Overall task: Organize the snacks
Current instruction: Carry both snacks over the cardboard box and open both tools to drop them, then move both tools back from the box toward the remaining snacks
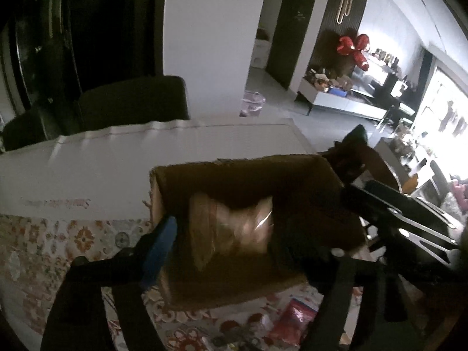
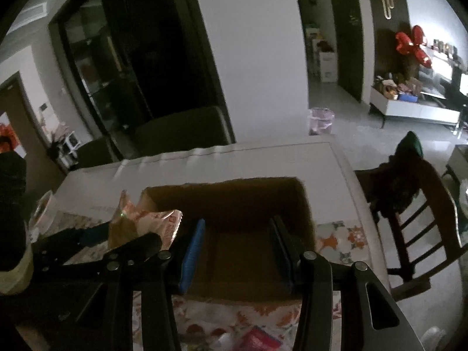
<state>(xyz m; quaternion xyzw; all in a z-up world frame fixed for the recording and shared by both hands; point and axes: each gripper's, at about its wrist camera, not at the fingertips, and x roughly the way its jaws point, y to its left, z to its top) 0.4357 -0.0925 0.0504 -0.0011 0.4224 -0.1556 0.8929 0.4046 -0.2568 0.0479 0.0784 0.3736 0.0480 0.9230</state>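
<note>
Left gripper [image 1: 234,231] is over the open cardboard box [image 1: 234,169], jaws spread wide either side of a clear-wrapped snack packet [image 1: 234,231]. The pads look clear of the wrapper (the frame is blurred, so contact is hard to rule out), and the packet sits between them above the box's floor, just where a release would land it. From the right wrist view the same packet [image 2: 146,225] shows at the box's left rim, orange print on its wrapper, with the left gripper's dark fingers [image 2: 87,239] beside it.

Right gripper [image 2: 237,251] hangs over the near half of the box [image 2: 228,184], blue pad one side, dark finger the other, jaws part-way apart with nothing between them: empty and, by my reading, waiting its turn. The box sits mid-table on a patterned tablecloth [image 2: 345,239], within easy reach of both hands.

More to sort: a red packet [image 1: 295,316] and small loose snacks lie on the cloth in front of the box. A wooden chair [image 2: 409,219] stands at the table's right side.
</note>
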